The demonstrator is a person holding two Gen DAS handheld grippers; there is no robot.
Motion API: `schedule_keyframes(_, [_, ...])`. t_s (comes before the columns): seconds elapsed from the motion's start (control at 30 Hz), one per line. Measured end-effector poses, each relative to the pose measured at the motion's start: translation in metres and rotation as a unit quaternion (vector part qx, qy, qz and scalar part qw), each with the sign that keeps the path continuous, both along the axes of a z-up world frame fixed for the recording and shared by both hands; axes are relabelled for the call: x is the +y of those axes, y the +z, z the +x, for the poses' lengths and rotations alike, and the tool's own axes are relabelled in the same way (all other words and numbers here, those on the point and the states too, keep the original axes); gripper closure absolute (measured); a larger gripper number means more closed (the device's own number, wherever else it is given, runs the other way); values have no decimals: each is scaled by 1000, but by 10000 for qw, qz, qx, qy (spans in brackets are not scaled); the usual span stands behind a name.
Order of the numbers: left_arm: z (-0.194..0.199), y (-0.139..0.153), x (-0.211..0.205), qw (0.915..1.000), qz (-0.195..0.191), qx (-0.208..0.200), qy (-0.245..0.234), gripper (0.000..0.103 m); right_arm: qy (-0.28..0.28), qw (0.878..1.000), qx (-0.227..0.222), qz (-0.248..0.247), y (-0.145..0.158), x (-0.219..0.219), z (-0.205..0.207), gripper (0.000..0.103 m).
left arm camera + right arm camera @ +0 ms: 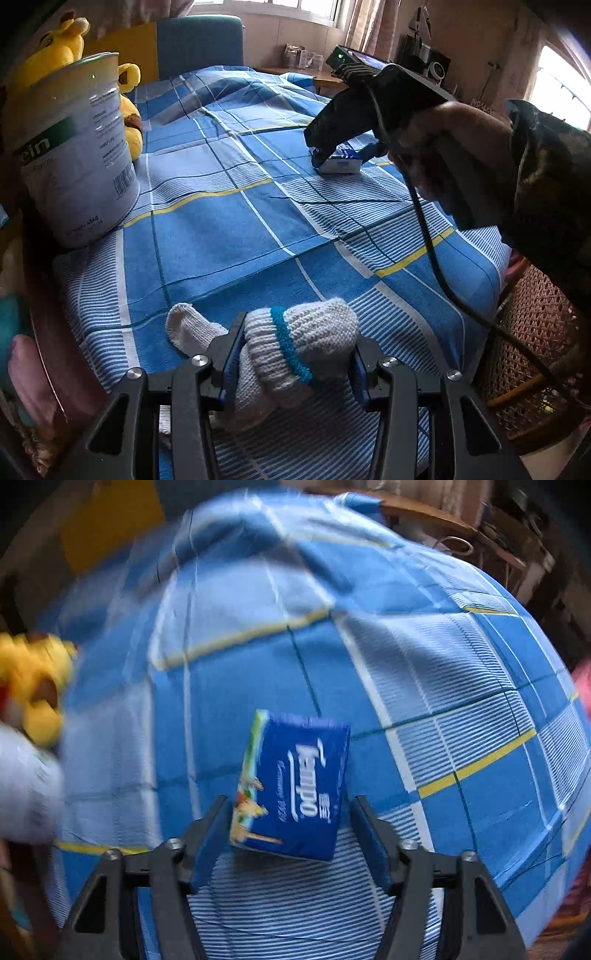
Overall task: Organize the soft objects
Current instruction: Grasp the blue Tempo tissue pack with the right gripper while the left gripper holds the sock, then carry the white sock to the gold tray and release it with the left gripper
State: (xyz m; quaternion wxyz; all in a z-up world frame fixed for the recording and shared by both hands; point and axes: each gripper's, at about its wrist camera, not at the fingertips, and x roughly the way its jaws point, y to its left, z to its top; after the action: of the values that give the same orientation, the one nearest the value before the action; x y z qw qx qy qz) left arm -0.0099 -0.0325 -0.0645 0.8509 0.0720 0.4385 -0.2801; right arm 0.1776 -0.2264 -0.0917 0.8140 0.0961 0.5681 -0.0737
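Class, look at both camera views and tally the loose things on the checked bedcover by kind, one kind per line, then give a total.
Knitted socks: 1 bundle, between the left tongs
Tissue packs: 1, between the right tongs
Yellow plush toys: 1
Tins: 1
Total: 4

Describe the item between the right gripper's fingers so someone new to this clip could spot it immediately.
On the blue checked bedspread, look just ahead of the right gripper. There lies a small tissue pack, between the open fingers. It is the only glossy dark-blue packet with white lettering; the sock is knitted.
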Motion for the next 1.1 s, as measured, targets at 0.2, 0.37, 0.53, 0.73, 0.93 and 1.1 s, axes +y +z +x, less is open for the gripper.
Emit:
schedule_keyframes(0.2, [-3,0,-2,10000,49,-62,36,54,735,9971,-126,-167,-3,17,-37,49])
schedule_keyframes(0.37, [-7,6,0,9999,64,-71,142,55,753,9965,-333,-153,-8,14,-48,49])
schedule_keyframes(0.53, [-16,28,13,9993,-87,-257,261,55,883,9945,-445,-352,-7,23,-55,49])
schedule_keyframes(0.73, [-21,65,58,9947,-479,-469,780,55,987,9927,-512,-473,-6,25,-63,49])
schedule_keyframes(0.93, [-17,89,134,9802,-765,-508,1754,55,1031,9919,-534,-520,-5,27,-65,49])
schedule_keyframes(1.1, [-24,92,219,9524,-867,-403,2895,55,1062,9914,-542,-531,-4,27,-67,49])
